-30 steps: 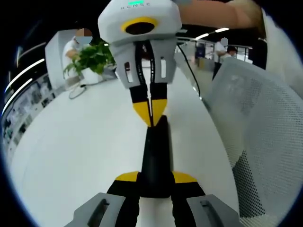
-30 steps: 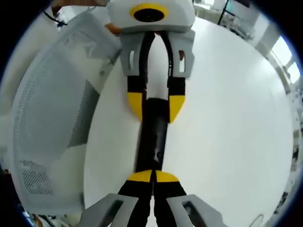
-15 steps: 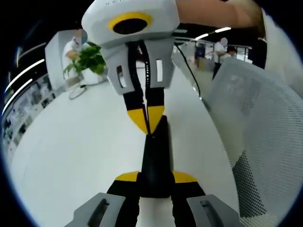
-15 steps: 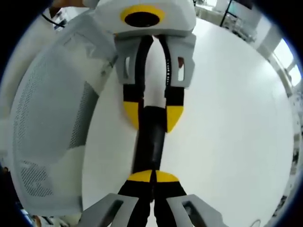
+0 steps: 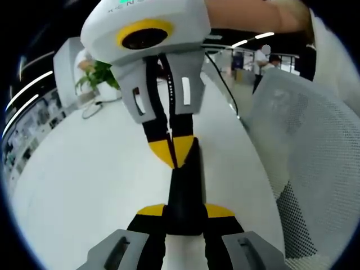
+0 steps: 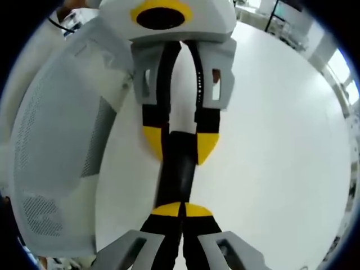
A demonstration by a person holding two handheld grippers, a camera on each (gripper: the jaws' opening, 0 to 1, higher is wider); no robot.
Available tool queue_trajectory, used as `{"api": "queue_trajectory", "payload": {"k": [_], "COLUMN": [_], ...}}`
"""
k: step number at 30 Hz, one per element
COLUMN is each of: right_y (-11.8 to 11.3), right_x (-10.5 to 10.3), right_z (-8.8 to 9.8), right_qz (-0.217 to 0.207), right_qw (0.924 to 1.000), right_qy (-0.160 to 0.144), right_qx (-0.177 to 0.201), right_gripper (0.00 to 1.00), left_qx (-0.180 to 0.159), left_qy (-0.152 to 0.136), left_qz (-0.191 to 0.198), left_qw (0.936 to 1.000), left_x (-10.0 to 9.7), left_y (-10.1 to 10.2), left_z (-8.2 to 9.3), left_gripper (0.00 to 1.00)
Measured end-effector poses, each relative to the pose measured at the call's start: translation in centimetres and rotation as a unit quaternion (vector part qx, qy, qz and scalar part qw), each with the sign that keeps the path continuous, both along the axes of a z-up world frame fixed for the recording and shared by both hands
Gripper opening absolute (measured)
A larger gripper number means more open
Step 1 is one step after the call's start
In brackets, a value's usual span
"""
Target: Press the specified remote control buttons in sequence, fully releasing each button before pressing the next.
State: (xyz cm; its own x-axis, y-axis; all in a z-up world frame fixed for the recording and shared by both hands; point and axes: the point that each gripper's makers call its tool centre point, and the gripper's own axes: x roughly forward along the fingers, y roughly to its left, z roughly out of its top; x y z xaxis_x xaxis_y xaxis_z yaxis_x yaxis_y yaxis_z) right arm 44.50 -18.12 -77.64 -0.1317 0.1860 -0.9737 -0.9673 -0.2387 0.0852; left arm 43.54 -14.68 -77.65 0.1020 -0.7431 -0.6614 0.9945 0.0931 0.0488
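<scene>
left hand-held gripper (image 5: 183, 212) clamps the near end of the black remote control (image 5: 184, 191) above the white bench (image 5: 84, 180), while the right hand-held gripper (image 6: 181, 210), jaws together, touches its top, so a press seems underway; remaining presses cannot be judged.

Remote (image 5: 184, 191) glossy black plastic; table (image 5: 84, 169) smooth matt white; chair (image 5: 304, 152) mesh cloth
</scene>
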Motion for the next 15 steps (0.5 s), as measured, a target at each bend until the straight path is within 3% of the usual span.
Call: {"api": "queue_trajectory", "payload": {"k": [15], "right_y": [0.02], "right_x": [0.07], "right_z": [-0.18], "right_qz": [0.009], "right_qw": [0.9998], "right_qy": [0.003], "right_qx": [-0.015], "right_gripper": [0.0], "left_qx": [-0.002], "left_qy": [-0.004], "left_qz": [0.0], "left_qw": [1.0], "left_x": [0.16], "left_y": [-0.08], "left_z": [-0.09], "left_gripper": [0.23]}}
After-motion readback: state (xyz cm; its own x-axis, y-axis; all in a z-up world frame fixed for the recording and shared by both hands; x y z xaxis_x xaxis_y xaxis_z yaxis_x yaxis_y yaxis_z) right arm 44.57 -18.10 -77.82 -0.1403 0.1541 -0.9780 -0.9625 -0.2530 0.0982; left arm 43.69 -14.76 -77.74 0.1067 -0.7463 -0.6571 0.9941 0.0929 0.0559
